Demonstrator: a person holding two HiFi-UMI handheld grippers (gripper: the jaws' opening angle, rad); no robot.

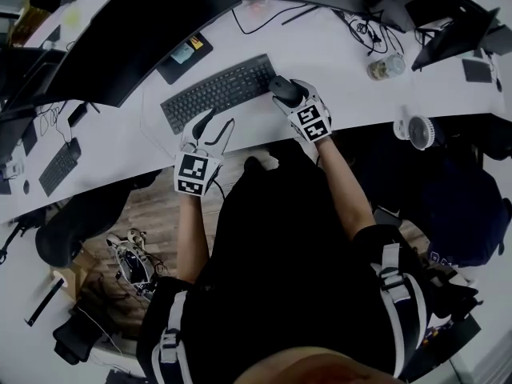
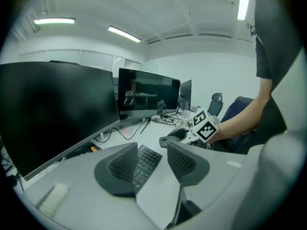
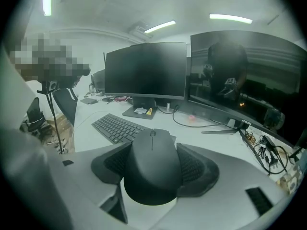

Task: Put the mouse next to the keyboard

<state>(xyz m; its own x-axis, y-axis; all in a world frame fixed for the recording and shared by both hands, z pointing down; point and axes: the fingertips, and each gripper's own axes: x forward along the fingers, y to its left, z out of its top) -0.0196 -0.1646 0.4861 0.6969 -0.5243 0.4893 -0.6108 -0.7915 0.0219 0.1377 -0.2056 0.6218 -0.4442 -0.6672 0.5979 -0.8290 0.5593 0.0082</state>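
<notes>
While in tongs point(image 3: 153, 152), mouse point(image 3: 152, 176) nr kbd point(image 3: 115, 127)

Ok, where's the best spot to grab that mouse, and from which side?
Probably the two long flanks of the mouse, coming from its tail end, as the right gripper has it: narrowest across there, and the domed top offers no edge.

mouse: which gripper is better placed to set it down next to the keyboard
Right. The right gripper has the mouse clamped between its jaws, just off one end of the keyboard. The left gripper is open and empty, by the keyboard's front edge.
</notes>
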